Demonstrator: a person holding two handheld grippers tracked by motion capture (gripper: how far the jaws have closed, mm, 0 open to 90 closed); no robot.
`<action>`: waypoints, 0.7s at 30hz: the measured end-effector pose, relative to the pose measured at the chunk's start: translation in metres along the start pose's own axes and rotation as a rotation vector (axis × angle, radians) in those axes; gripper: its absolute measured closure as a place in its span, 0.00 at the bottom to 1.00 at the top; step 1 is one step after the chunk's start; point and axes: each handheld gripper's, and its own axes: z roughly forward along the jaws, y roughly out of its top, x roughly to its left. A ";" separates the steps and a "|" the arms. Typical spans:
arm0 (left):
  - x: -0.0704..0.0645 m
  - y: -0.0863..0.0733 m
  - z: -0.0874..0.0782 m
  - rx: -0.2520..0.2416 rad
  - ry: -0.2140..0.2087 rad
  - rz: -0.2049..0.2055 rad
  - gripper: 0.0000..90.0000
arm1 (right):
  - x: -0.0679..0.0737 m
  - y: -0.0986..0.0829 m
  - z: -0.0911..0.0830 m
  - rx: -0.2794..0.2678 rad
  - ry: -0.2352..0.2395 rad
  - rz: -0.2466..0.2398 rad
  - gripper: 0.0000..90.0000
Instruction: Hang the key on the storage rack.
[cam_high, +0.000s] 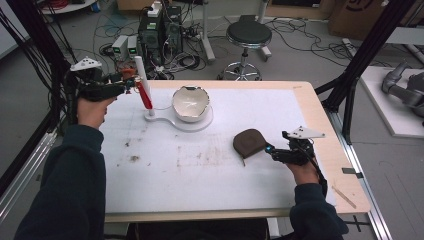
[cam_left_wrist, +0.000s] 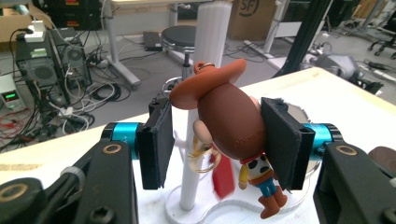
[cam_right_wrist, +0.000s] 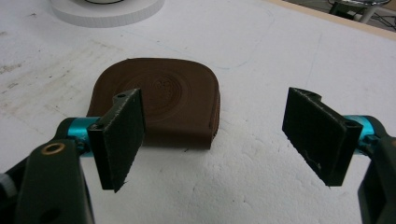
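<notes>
A cowboy toy figure (cam_left_wrist: 229, 121) with a brown hat and a key ring hangs tilted between the jaws of my left gripper (cam_left_wrist: 217, 140), which is shut on its head. It is held close to the white post (cam_left_wrist: 212, 28) of a small stand. In the high view my left gripper (cam_high: 131, 82) is at the post (cam_high: 141, 70), above a red tag (cam_high: 145, 96) that hangs from it. A flat brown pouch (cam_right_wrist: 161, 100) lies on the table just ahead of my right gripper (cam_right_wrist: 217, 135), whose jaws stand wide open with nothing between them. The pouch (cam_high: 249, 142) is left of the right gripper (cam_high: 272, 150).
A white bowl (cam_high: 190, 102) sits on the stand's white base (cam_high: 165, 120) at the back of the white table top (cam_high: 200, 170). A stool (cam_high: 247, 37), computer boxes and cables stand on the floor beyond the table. Black frame legs rise at both sides.
</notes>
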 end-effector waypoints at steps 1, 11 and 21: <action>0.001 -0.002 0.000 0.003 0.003 0.002 0.51 | 0.000 0.000 0.000 0.000 -0.001 0.000 0.24; 0.004 -0.044 -0.001 0.045 0.044 -0.027 0.51 | 0.001 0.001 0.000 -0.001 -0.001 -0.003 0.24; -0.006 -0.071 -0.004 0.038 0.050 -0.020 0.49 | 0.003 0.002 0.001 0.002 0.002 -0.008 0.24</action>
